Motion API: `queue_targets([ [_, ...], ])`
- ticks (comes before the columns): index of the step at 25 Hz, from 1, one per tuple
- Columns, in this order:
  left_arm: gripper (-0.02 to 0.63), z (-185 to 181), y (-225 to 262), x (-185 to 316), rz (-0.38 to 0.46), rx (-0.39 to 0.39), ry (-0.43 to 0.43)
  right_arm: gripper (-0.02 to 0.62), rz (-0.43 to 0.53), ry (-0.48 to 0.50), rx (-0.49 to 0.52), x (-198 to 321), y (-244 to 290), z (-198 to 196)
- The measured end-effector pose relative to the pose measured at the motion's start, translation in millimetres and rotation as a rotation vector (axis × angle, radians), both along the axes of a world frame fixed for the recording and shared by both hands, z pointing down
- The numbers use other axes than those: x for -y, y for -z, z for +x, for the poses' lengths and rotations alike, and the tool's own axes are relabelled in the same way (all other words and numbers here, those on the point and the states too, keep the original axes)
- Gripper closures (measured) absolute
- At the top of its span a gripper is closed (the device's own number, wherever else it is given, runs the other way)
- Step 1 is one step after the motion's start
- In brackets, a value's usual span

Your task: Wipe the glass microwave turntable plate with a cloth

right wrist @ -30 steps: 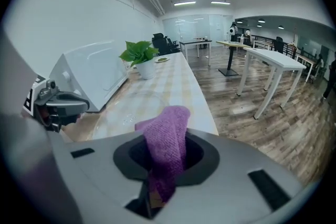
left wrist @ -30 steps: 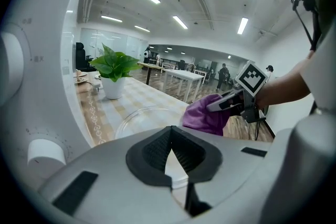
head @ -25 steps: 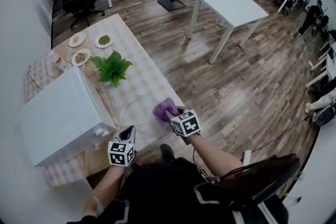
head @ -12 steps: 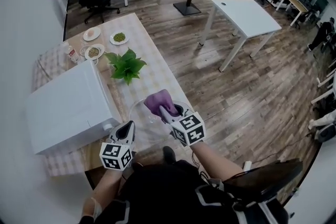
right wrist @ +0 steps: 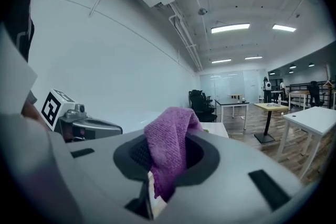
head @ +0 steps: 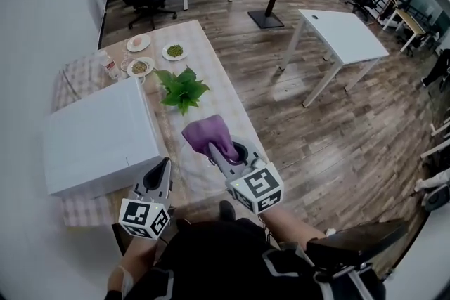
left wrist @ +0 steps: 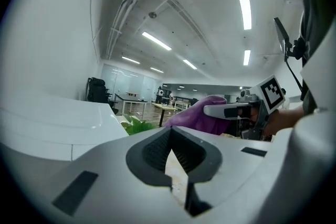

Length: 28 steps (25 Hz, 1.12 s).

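Note:
My right gripper [head: 214, 150] is shut on a purple cloth [head: 207, 132], which bunches out of its jaws [right wrist: 168, 152] above the checkered table. The glass turntable plate [head: 193, 169] shows only faintly on the table under the cloth and gripper. Nearer the table's front edge and beside the microwave's front, my left gripper [head: 162, 172] has its jaws together [left wrist: 176, 165] with nothing visible between them. The left gripper view shows the cloth [left wrist: 197, 115] and the right gripper [left wrist: 231, 111] off to the right. Both gripper views tilt up toward the ceiling.
A white microwave [head: 98, 137] stands on the table's left side. Just beyond the cloth is a green potted plant [head: 181, 89]. Small dishes of food [head: 174, 50] and a bottle [head: 109, 65] sit at the far end. The table's edge [head: 242, 123] drops to wooden floor on the right.
The right gripper has carried the cloth left and farther over the plate, toward the plant, with its cube now nearer me. The left gripper has drawn back a little toward the table's front edge.

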State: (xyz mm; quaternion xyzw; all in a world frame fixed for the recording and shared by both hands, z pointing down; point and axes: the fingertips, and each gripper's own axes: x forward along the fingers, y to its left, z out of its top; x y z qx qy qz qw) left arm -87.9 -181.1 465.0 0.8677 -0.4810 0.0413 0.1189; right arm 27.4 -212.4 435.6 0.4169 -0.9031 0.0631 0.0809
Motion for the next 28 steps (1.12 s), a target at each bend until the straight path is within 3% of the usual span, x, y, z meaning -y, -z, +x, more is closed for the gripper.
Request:
queue_targets([
  [4, 0.598, -12.1, 14.4, 2.3, 0.005, 0.011, 0.067, 0.523, 0.039, 0.002, 0.015, -0.9, 14.0, -4.8],
  [10, 0.598, -17.0, 32.2, -0.9, 0.043, -0.038, 0.089, 0.525, 0.053, 0.034, 0.038, -1.7, 23.8, -11.9],
  [28, 0.598, -30.9, 42.7, 4.3, 0.077, -0.025, 0.15, 0.528, 0.066, 0.003, 0.029, 7.8, 29.6, -9.5],
])
